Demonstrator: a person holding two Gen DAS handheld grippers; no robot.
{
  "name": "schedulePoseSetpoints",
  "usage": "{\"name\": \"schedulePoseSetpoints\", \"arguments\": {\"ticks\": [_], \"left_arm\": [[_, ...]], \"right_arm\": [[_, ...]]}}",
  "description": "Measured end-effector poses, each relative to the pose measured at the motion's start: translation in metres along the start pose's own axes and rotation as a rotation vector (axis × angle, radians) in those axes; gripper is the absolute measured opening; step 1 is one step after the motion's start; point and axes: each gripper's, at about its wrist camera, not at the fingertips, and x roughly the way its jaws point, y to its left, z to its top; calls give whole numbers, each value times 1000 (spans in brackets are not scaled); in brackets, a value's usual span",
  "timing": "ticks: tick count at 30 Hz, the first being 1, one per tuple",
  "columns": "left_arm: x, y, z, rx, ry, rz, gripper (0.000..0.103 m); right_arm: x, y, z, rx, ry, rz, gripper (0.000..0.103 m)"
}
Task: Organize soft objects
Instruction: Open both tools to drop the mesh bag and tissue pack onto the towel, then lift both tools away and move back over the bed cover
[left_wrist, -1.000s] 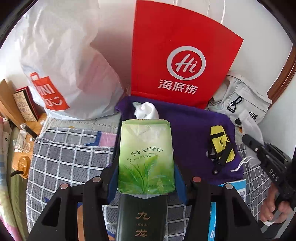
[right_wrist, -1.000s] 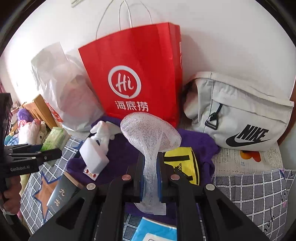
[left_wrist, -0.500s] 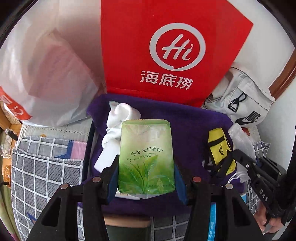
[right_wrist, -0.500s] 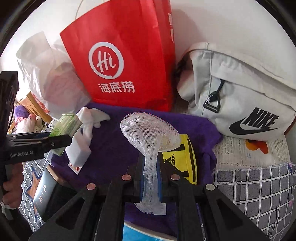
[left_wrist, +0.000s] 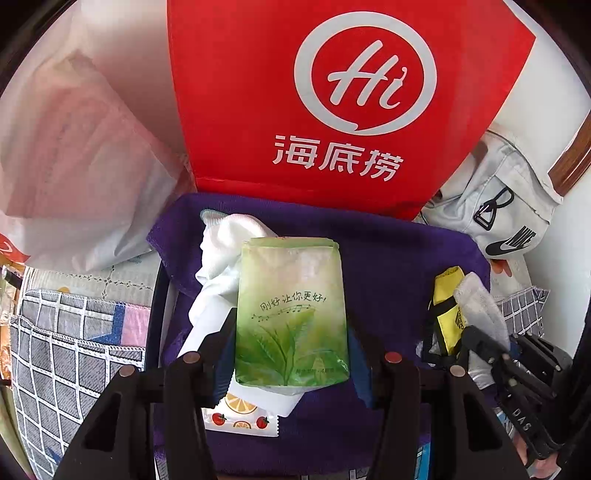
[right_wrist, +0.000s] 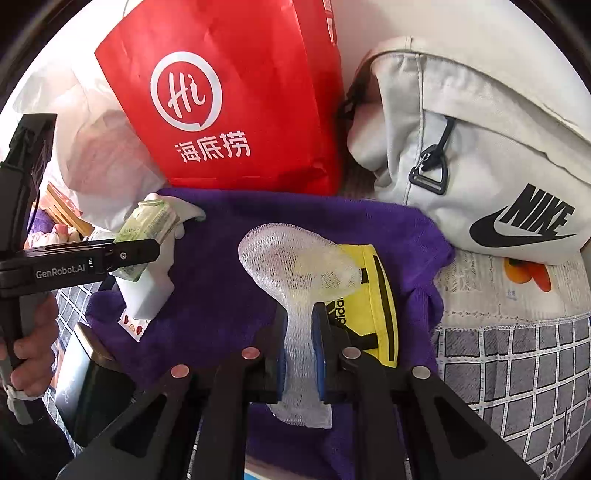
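The left gripper (left_wrist: 291, 354) clamps the green tissue pack (left_wrist: 291, 314), long axis pointing away, above the purple towel (left_wrist: 388, 258); the right gripper's (right_wrist: 299, 343) jaws are opening around the white mesh sleeve (right_wrist: 295, 258)

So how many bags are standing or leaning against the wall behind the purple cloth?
3: a white plastic bag on the left, a red paper bag in the middle, a grey Nike bag on the right. More may sit out of frame.

On the one purple towel (right_wrist: 229, 295) lie one green tissue pack (left_wrist: 291, 314), one white foam net (right_wrist: 299, 266), one yellow pouch (right_wrist: 373, 317) and one white cloth (left_wrist: 229, 251). Behind the towel stand one red paper bag (right_wrist: 236, 103), one grey waist bag (right_wrist: 480, 155) and one white plastic bag (left_wrist: 74, 155).
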Motion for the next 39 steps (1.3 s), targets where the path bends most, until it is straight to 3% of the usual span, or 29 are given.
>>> {"name": "schedulePoseSetpoints", "arguments": {"ticks": [9, 11, 13, 17, 21, 32, 39], "left_arm": [[4, -3, 4, -4, 1, -34, 56], [4, -4, 4, 0, 5, -33, 63], [4, -6, 4, 4, 8, -21, 65], [-1, -6, 1, 5, 13, -11, 65], [-10, -4, -3, 6, 15, 6, 65], [-64, 11, -28, 13, -34, 36, 65], [-103, 14, -54, -5, -91, 35, 65]], "right_arm": [[5, 2, 0, -3, 3, -8, 40], [2, 1, 0, 3, -7, -2, 45], [0, -1, 0, 7, -11, 4, 57], [-1, 4, 0, -24, -9, -12, 65], [-6, 7, 2, -21, -31, -16, 86], [-49, 20, 9, -3, -124, -18, 88], [-90, 45, -9, -57, -133, -44, 88]]}}
